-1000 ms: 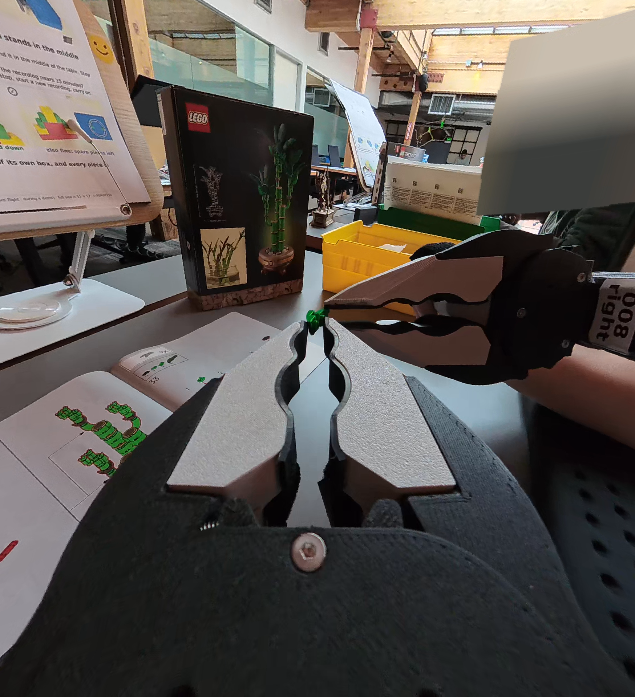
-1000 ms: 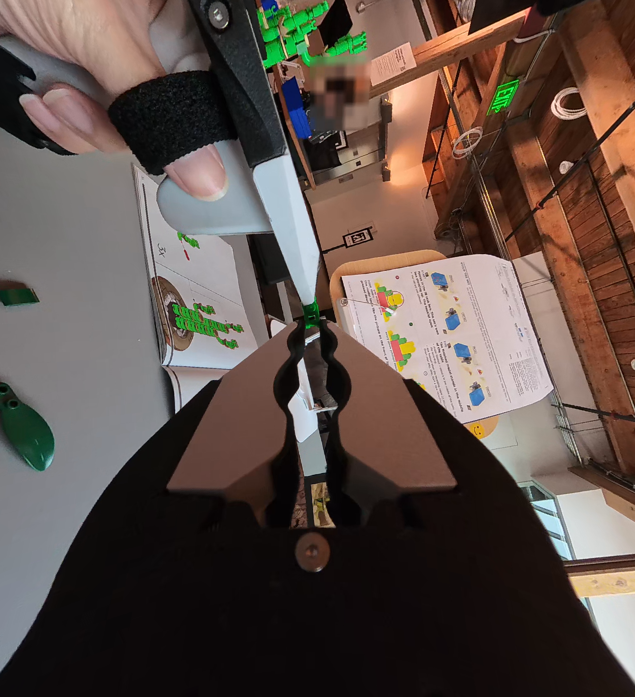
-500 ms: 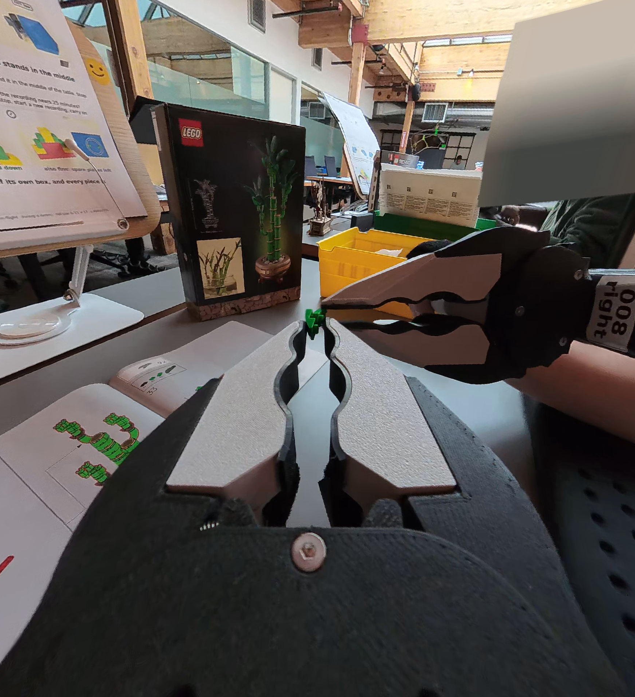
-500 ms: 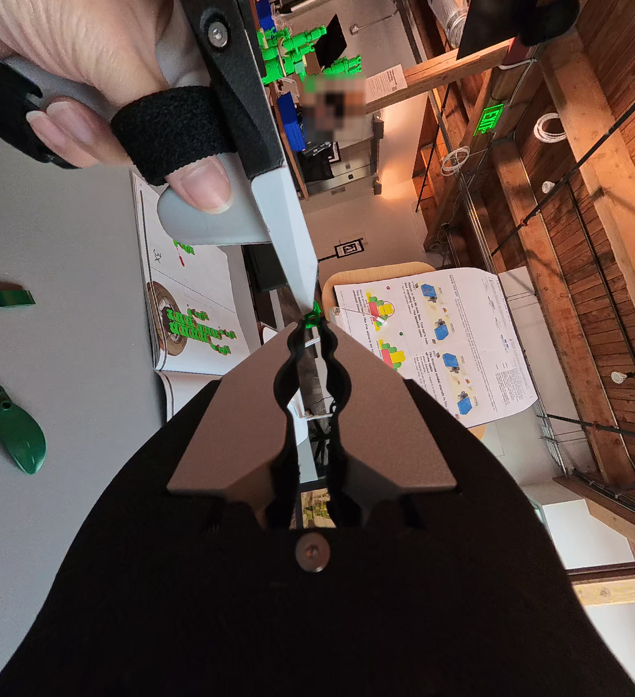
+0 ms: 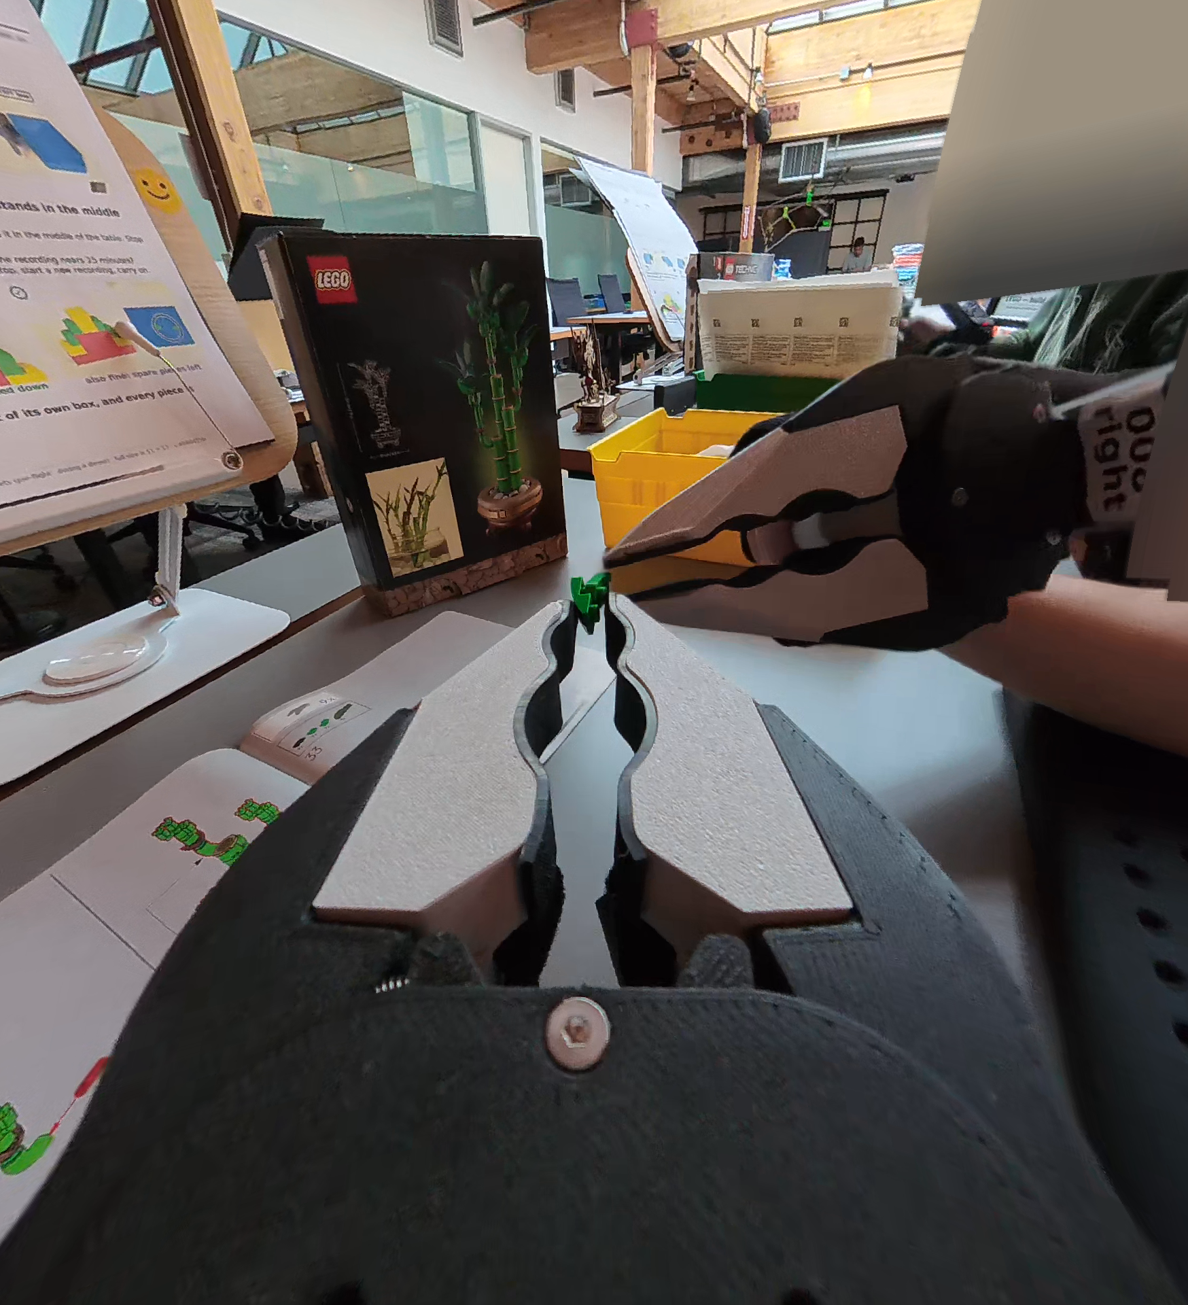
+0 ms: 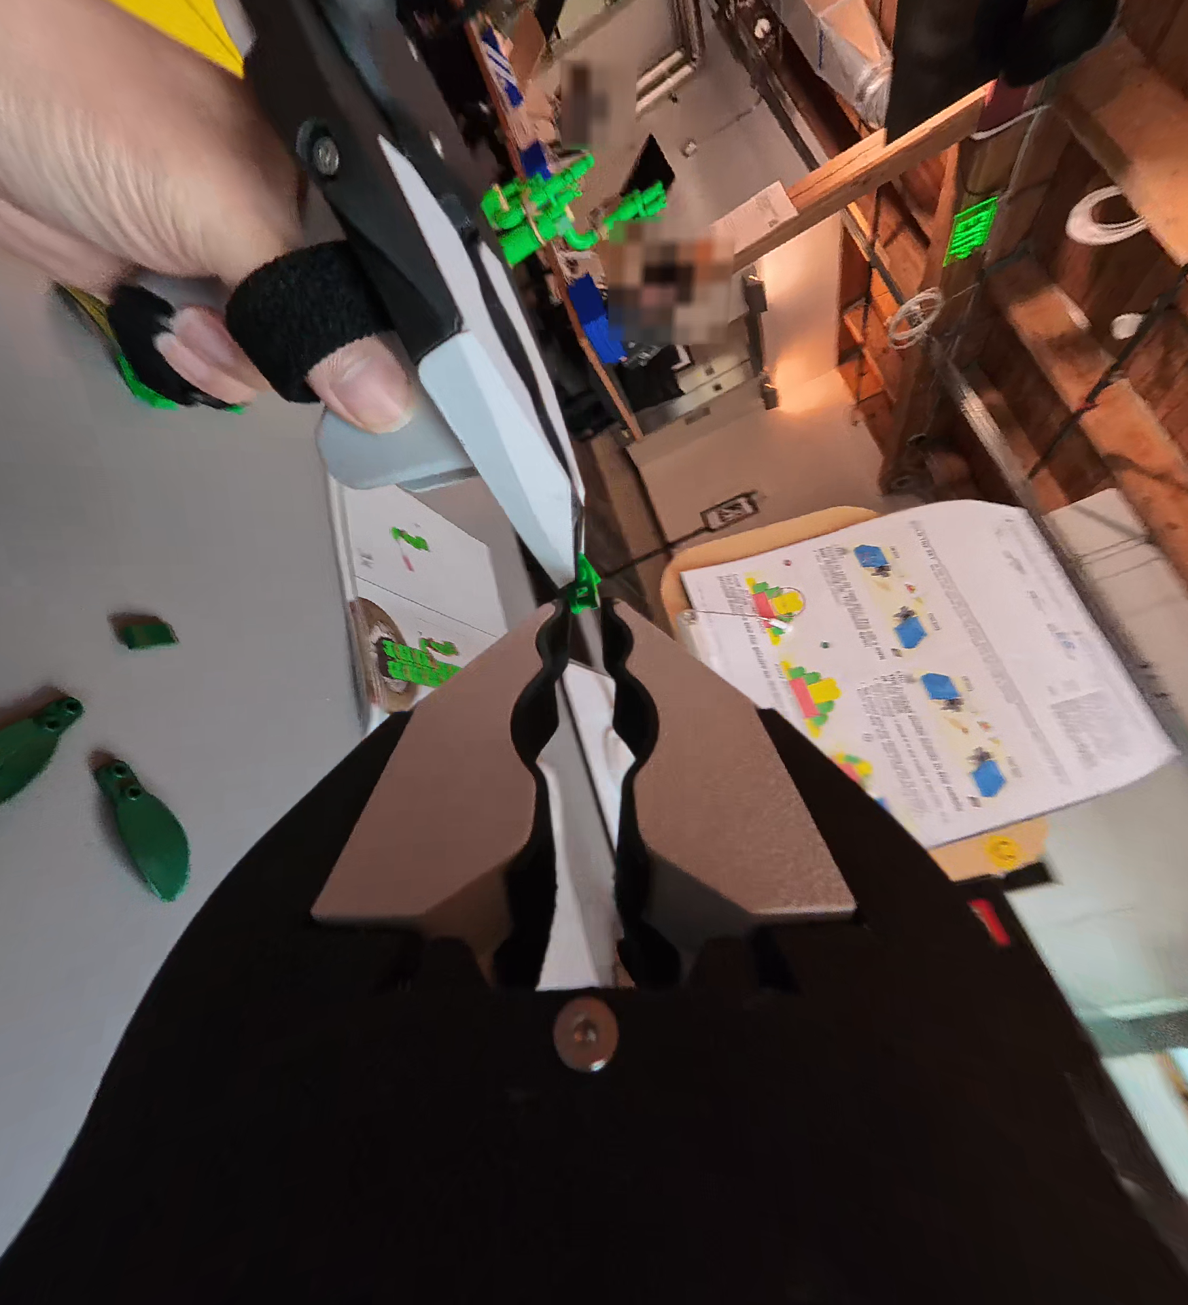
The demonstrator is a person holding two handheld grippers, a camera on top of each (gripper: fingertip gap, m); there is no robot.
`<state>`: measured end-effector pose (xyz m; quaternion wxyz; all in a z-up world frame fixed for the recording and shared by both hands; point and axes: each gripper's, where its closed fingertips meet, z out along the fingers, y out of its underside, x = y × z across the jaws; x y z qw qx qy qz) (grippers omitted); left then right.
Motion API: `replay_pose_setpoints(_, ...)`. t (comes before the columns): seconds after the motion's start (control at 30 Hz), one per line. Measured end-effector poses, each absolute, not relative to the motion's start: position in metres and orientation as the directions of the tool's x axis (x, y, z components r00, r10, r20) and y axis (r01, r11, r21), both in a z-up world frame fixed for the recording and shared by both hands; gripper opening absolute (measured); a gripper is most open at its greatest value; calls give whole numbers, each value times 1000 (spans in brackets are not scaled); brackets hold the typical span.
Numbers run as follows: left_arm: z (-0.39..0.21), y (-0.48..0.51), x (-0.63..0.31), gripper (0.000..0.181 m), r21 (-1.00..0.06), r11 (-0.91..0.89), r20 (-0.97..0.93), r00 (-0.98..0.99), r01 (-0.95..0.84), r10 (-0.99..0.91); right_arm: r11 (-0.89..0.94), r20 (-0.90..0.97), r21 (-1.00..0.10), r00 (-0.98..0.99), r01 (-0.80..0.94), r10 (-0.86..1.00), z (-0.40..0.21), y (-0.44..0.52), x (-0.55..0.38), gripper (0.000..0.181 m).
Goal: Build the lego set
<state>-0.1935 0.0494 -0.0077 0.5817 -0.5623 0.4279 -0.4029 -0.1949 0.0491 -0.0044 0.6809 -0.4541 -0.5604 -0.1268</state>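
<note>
A small bright green Lego piece [image 5: 591,592] sits between the tips of my left gripper [image 5: 589,609], which is shut on it above the grey table. My right gripper [image 5: 618,579] comes in from the right, and its tips meet the same piece. In the right wrist view the green piece [image 6: 585,587] sits at the tips of my right gripper [image 6: 585,609], narrowly shut, with the left gripper's fingers [image 6: 506,452] coming down to it from the upper left. Two dark green leaf pieces [image 6: 146,833] and a small dark green piece [image 6: 146,632] lie on the table.
The open instruction booklet [image 5: 174,840] lies at the left of the table. The black Lego box [image 5: 422,424] stands behind it, with a yellow bin [image 5: 655,480] to its right. An instruction sheet on a stand [image 5: 69,282] is at the far left. A green bamboo build [image 6: 542,212] stands farther off.
Both grippers stay tip to tip on the green piece. The right gripper has tilted and shifted, so its view now shows more of the table and a second leaf.
</note>
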Motion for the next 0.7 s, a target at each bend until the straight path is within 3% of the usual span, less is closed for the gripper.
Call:
replay_pose_setpoints(0.17,-17,41,-198,6,-966,207,-238,215,-156,-947,450,622,-772,384,449,683,0,32,-189,16)
replay_pose_setpoints(0.23,-20,30,-197,6,-942,275,-304,144,-191,-942,397,533,-831,355,390,768,-2,25,-188,18)
replay_pose_setpoints(0.4,-42,16,-192,6,-879,369,-396,30,-301,-918,332,480,-808,219,486,849,-39,18,-194,15)
replay_pose_setpoints(0.7,-59,10,-188,6,-840,398,-415,-36,-369,-909,311,472,-767,165,562,866,-60,16,-198,9)
